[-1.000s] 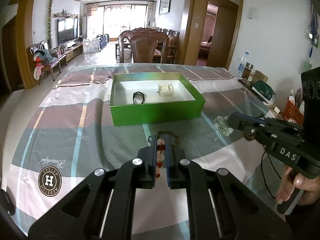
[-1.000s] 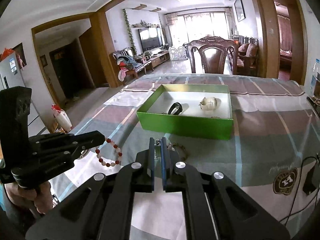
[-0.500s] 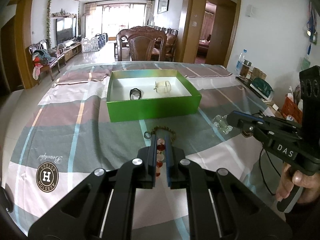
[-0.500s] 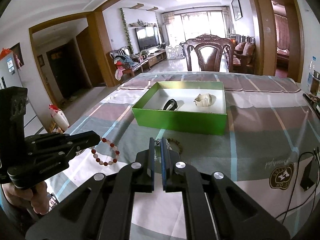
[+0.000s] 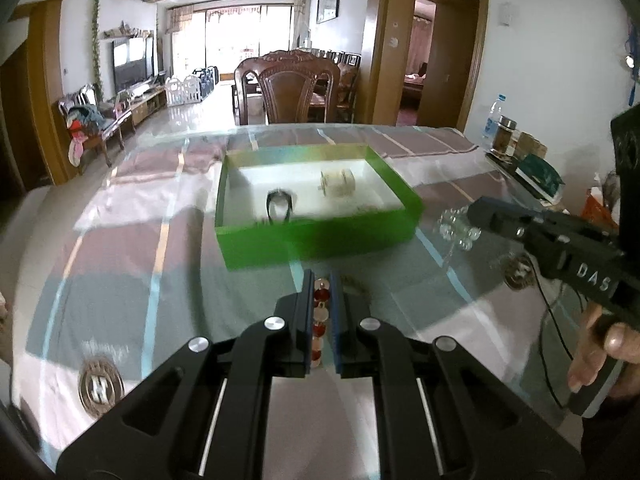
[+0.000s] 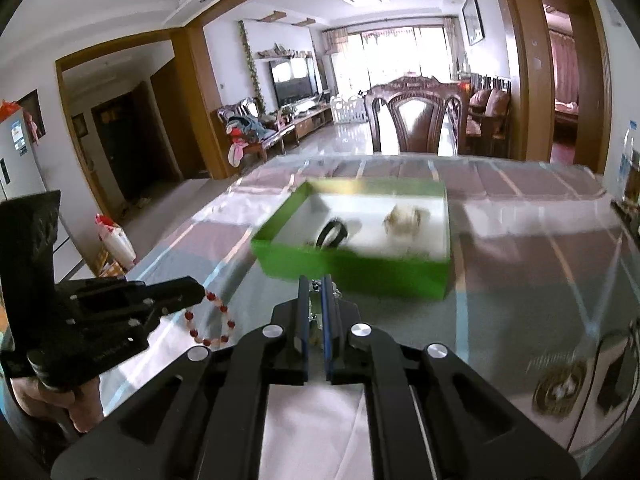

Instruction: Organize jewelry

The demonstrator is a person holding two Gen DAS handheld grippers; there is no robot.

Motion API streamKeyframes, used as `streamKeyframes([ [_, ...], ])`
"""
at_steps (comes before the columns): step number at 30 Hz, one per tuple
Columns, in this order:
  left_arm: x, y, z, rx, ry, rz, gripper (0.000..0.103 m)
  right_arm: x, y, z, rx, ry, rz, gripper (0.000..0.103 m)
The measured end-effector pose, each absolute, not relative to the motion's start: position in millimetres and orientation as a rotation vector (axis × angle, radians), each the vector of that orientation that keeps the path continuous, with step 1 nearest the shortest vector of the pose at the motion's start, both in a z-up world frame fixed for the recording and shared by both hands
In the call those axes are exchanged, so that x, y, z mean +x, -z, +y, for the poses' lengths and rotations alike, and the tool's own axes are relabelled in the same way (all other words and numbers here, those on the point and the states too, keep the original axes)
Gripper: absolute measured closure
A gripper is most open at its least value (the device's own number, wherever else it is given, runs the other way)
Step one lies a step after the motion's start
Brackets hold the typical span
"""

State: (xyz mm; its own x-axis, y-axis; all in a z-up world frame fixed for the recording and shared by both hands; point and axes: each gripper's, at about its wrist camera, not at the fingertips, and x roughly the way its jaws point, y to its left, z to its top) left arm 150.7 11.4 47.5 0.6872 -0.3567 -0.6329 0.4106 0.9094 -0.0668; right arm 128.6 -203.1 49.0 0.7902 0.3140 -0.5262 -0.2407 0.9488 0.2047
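Note:
A green box point(image 5: 320, 236) with a white floor lies on the table ahead; it also shows in the right wrist view point(image 6: 360, 276). Inside lie a black bangle point(image 5: 279, 207) and a cream bracelet point(image 5: 338, 183). My left gripper point(image 5: 321, 284) is shut on a red-and-white bead bracelet point(image 5: 320, 320), which hangs from its tips in the right wrist view point(image 6: 212, 320). My right gripper point(image 6: 316, 284) is shut on a clear crystal bead bracelet point(image 5: 456, 226), seen dangling from it in the left wrist view. Both are held above the table just short of the box.
A brown bead bracelet point(image 5: 356, 282) lies on the plaid tablecloth point(image 5: 120, 260) in front of the box, mostly hidden by my fingers. Bottles and jars point(image 5: 508, 136) stand at the table's right edge. A wooden chair point(image 5: 288, 92) stands behind the table. A cable point(image 5: 552, 360) runs at the right.
Both grippers have moved forward toward the green box, each still holding its bracelet. The box looks nearer and blurred in both views.

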Motion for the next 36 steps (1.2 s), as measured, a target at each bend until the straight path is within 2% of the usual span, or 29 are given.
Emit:
streamKeyframes([
  [8,256.8,-66.2,-14.4,0.111,0.383,0.664,0.095,214.5,-51.3,-221.9,0.165,-0.252,0.581,0.097],
  [17,344.2,-23.8,-37.3,0.131,0.354,0.748,0.094,282.6,-5.2,-241.0,0.193,-0.167,0.650,0.097],
  [18,347.8,-18.7,-38.2,0.133,0.351,0.754,0.091,286.7,0.1,-243.7,0.185,-0.143,0.651,0.086],
  [19,351.4,-12.7,-38.0,0.132,0.336,0.743,0.084,286.9,1.4,-244.2,0.184,-0.132,0.654,0.055],
  [20,351.3,-12.5,-37.2,0.128,0.329,0.735,0.060,285.6,2.6,-248.0,0.192,-0.110,0.641,0.043],
  [21,350.2,-12.4,-34.7,0.121,0.318,0.719,0.036,281.4,1.5,-250.5,0.195,-0.093,0.616,0.035],
  [22,345.2,-15.3,-28.3,0.105,0.290,0.679,0.028,277.0,-1.0,-252.2,0.195,-0.086,0.597,0.035],
  [23,341.7,-17.6,-24.2,0.097,0.284,0.663,0.026,270.4,-4.3,-254.7,0.196,-0.090,0.590,0.035],
  [26,319.8,-35.3,-4.4,0.048,0.303,0.627,0.024,245.2,-14.4,-260.4,0.222,-0.102,0.550,0.033],
  [29,278.4,-56.8,18.3,0.017,0.307,0.552,0.015,209.7,-24.7,-260.6,0.214,-0.119,0.521,0.030],
  [31,243.0,-67.1,34.1,0.003,0.303,0.514,0.012,181.6,-27.1,-255.9,0.197,-0.138,0.518,0.029],
  [33,216.2,-68.1,45.4,-0.020,0.304,0.502,0.007,159.1,-25.8,-250.0,0.192,-0.153,0.527,0.028],
  [36,173.8,-55.9,56.3,-0.046,0.299,0.520,0.006,128.1,-17.9,-237.0,0.191,-0.174,0.556,0.027],
])
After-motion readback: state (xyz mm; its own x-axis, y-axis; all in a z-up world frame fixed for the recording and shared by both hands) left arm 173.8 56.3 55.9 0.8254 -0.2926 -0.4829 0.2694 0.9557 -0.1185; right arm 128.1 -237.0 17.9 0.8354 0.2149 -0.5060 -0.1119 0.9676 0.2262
